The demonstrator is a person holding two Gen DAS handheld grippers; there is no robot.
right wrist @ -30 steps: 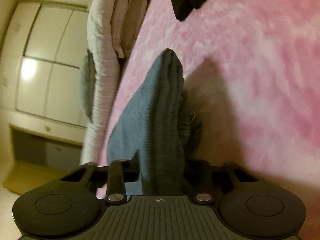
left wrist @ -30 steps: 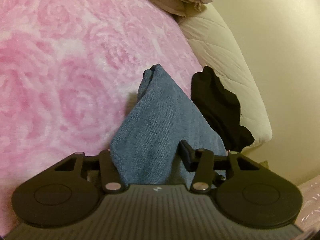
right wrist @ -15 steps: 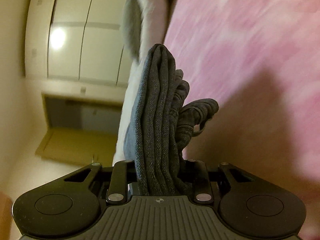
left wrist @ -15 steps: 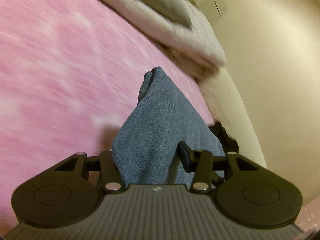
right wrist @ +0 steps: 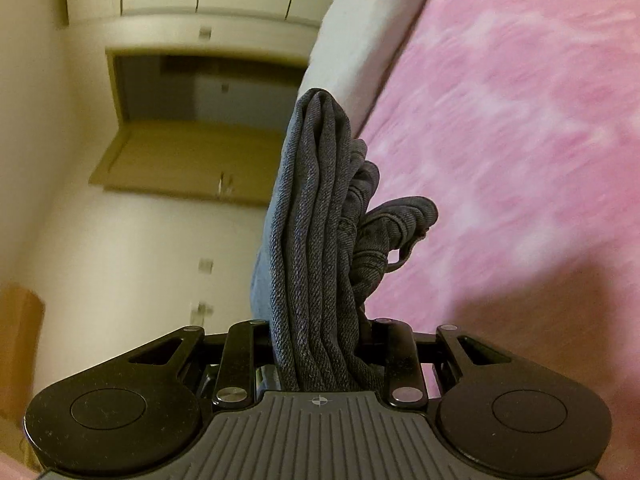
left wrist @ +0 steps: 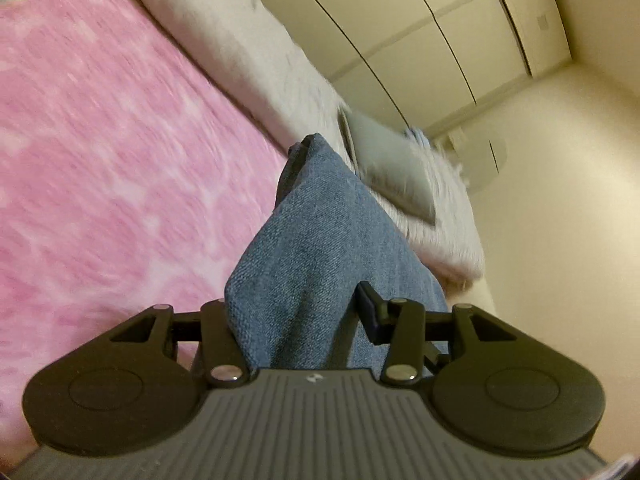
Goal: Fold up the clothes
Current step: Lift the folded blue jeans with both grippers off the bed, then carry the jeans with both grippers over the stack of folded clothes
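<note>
1. My left gripper (left wrist: 296,316) is clamped on the folded blue denim garment (left wrist: 320,248), its fingertips buried in cloth
2. My right gripper (right wrist: 320,344) pinches the same denim's bunched layers (right wrist: 316,240)
3. Beyond lies a blurred fluffy pink blanket (left wrist: 100,152)

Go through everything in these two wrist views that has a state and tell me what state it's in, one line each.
left gripper: shut on the jeans.
right gripper: shut on the jeans.
jeans: bunched in folds, held by both grippers above the pink blanket.
cupboard doors: closed.
</note>
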